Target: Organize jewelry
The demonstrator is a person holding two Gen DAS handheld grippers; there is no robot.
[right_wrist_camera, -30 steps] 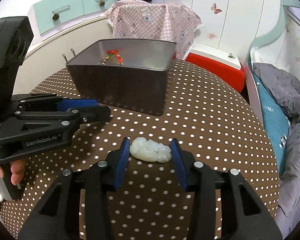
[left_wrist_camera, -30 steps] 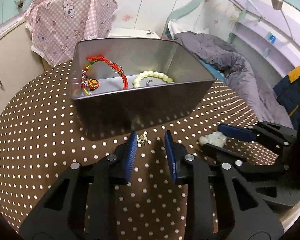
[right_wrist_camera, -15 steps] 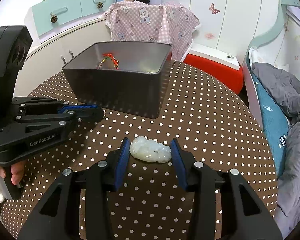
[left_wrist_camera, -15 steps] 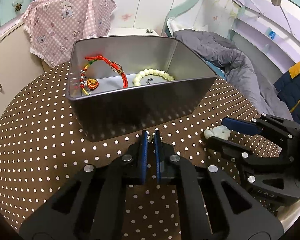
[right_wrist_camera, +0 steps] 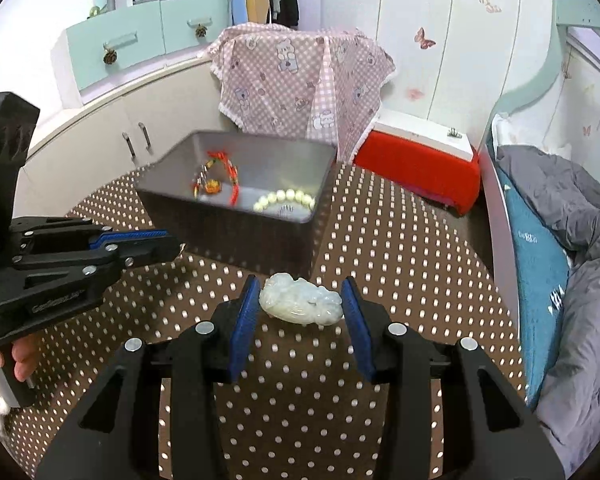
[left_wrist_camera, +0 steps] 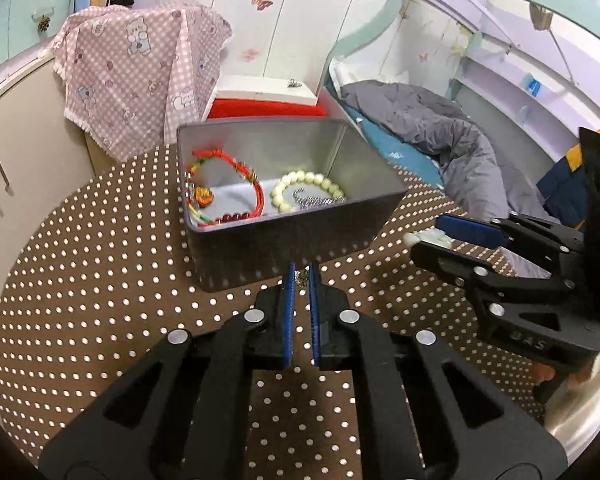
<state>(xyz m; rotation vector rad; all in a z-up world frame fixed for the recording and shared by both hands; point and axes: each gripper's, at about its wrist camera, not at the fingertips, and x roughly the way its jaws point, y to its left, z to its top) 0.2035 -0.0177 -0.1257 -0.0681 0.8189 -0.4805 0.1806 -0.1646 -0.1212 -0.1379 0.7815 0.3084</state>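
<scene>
While the left gripper [left_wrist_camera: 301, 278] pinches a tiny metal trinket [left_wrist_camera: 301, 279] shut, the right gripper [right_wrist_camera: 300, 300] clamps the jade carving [right_wrist_camera: 300, 299] endwise: hard, smooth, likely slippery and chip-prone.

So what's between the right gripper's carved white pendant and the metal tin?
Nothing: in the right wrist view, only bare dotted tablecloth separates the carved white pendant, held in the right gripper, from the metal tin.

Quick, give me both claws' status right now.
Left claw: shut on a small metal trinket.
Right claw: shut on the pale jade carving.
</scene>
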